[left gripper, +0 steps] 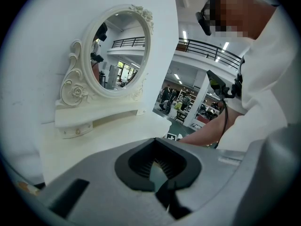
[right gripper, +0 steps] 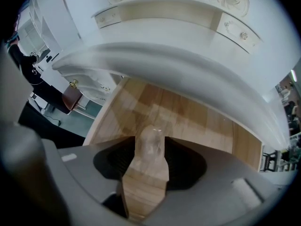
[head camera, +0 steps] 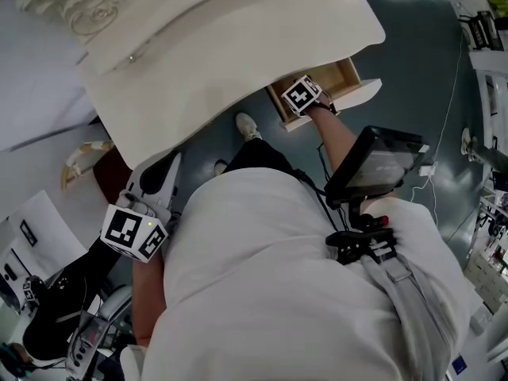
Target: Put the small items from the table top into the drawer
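The wooden drawer stands pulled out under the right end of the white dressing table. My right gripper reaches down into it. In the right gripper view a small clear item rests on the drawer floor between the jaws of my right gripper, which stand wide apart beside it. My left gripper hangs at the table's left front edge. Its jaws are together with nothing between them. I see no small items on the table top.
An oval mirror on a carved stand with little drawers sits at the back of the table. A dark red seat is below the table's left end. A dark tablet-like device hangs at the person's waist.
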{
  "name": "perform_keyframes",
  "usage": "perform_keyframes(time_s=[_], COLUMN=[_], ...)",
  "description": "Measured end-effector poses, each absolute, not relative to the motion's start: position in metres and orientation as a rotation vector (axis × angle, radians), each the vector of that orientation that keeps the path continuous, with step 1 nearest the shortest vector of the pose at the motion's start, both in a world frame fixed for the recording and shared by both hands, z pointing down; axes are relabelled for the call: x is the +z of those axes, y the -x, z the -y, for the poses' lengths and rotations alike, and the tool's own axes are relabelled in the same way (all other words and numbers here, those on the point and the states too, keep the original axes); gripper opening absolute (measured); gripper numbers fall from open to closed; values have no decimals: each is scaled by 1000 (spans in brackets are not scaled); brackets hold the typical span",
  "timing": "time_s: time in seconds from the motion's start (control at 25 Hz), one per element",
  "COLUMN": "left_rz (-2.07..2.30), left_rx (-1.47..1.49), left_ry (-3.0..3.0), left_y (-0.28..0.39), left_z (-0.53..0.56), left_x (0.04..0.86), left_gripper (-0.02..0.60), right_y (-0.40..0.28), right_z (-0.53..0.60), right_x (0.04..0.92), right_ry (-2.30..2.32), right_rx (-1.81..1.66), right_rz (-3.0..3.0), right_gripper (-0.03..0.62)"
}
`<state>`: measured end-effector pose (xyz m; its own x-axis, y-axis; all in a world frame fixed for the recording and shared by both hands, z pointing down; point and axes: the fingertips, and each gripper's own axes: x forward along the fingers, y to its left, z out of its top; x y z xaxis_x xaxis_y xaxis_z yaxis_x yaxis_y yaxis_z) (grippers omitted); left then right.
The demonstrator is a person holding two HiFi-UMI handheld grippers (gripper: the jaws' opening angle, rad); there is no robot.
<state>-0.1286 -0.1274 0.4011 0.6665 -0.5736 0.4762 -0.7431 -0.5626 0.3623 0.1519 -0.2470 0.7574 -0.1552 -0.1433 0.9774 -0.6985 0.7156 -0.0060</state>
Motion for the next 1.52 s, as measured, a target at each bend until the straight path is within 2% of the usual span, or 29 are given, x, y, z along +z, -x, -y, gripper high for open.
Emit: perform_keyframes(time_s=[0.4,1.04,1.36,1.52], left_rz=[999,979,954,939], left_rx=[402,366,363,353], left_ry=[-2356,-2416,-2420,-2423], left_y=[130,140,144,147], left_z=[132,95,95,84], left_x=[406,394,404,409], left_gripper=[2,2,2,2], right_y=[-154,-148,-156,-160], right_z=[251,237,239,235], right_x=[757,711,693,672], right_ry=[-704,-818,-887,-979], right_rx=[572,533,543,502], right_rz=[1689,1762,1787,1810], right_gripper=[232,229,199,141])
